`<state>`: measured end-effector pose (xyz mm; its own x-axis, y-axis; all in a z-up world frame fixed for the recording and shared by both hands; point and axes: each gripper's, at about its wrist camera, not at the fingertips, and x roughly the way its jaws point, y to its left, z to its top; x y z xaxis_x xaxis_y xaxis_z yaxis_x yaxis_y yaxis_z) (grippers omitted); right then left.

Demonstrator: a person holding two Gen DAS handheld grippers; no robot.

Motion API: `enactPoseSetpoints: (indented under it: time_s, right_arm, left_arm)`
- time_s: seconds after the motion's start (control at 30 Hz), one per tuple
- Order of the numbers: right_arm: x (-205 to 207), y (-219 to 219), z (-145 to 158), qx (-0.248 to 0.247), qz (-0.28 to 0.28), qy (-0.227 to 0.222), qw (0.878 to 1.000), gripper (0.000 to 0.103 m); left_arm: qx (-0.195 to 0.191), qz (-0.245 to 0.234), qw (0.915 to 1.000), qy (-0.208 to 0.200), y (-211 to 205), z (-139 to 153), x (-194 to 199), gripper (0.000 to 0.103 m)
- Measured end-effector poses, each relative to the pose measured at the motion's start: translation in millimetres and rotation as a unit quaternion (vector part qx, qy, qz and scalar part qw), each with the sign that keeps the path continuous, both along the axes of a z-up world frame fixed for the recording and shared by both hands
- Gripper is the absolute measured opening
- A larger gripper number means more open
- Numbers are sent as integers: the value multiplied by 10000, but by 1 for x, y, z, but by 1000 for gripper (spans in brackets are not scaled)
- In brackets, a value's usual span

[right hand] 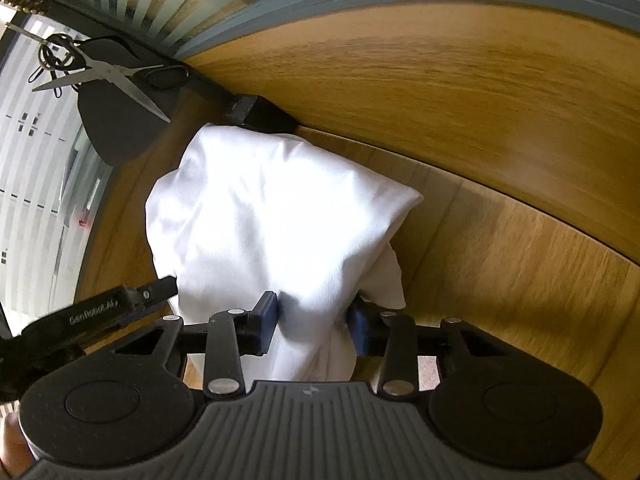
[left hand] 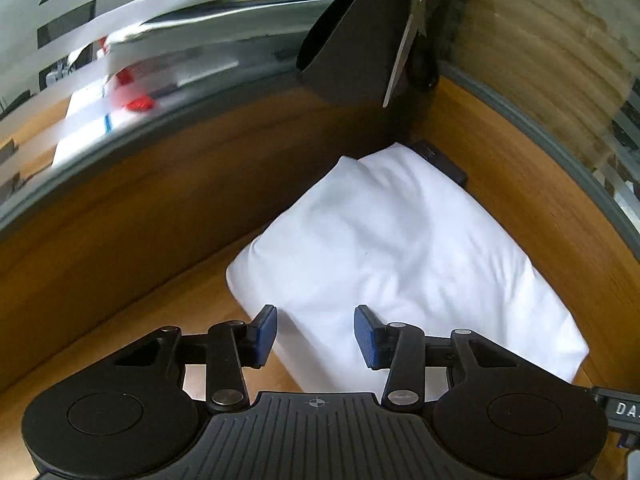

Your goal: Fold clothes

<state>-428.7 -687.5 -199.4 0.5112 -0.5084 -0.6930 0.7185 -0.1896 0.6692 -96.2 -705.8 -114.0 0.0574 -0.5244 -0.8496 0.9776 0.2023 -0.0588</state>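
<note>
Now the cloth [left hand: 396, 248], white, soft and folded into a puffy rectangle, lies on the grained wood table [left hand: 168, 312]; right gripper [right hand: 312, 320] clenches its bunched edge; left gripper [left hand: 316, 336] hangs released above it; steel scissors [right hand: 108, 76] beyond.

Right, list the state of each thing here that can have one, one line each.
white cloth: folded into a thick bundle, lying on the wooden table, near end bunched up.
left gripper: open, pads clear of the cloth.
right gripper: shut on the cloth's bunched end.
scissors: closed, hanging by the wall.
</note>
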Motion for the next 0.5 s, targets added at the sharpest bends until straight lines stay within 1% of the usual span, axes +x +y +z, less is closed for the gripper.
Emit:
enactPoseSetpoints:
  time_s: [0.17,0.27,0.4,0.47,0.5]
  right_arm:
    - [2,-13,-2,37,-124,-62,9999,42]
    - [4,-19,-1,-10,-140,-5,9999,43]
    - [2,-24,1,47,-140,-4,9999,50]
    - [1,-22,4,53,-118,45,9999,52]
    - [1,-21,6,46,-97,89,9999,53]
  left_arm:
    - [-29,105,9999,81,-11,-7,0,45]
    - [-55,180,9998,90,-17,-9,4,47]
    - [-104,158,9998,82,-15,-1,6,48]
    - [-128,173,9997,63,-9,4,8,55]
    - [-138,195,9997,60,-6,7,8,62]
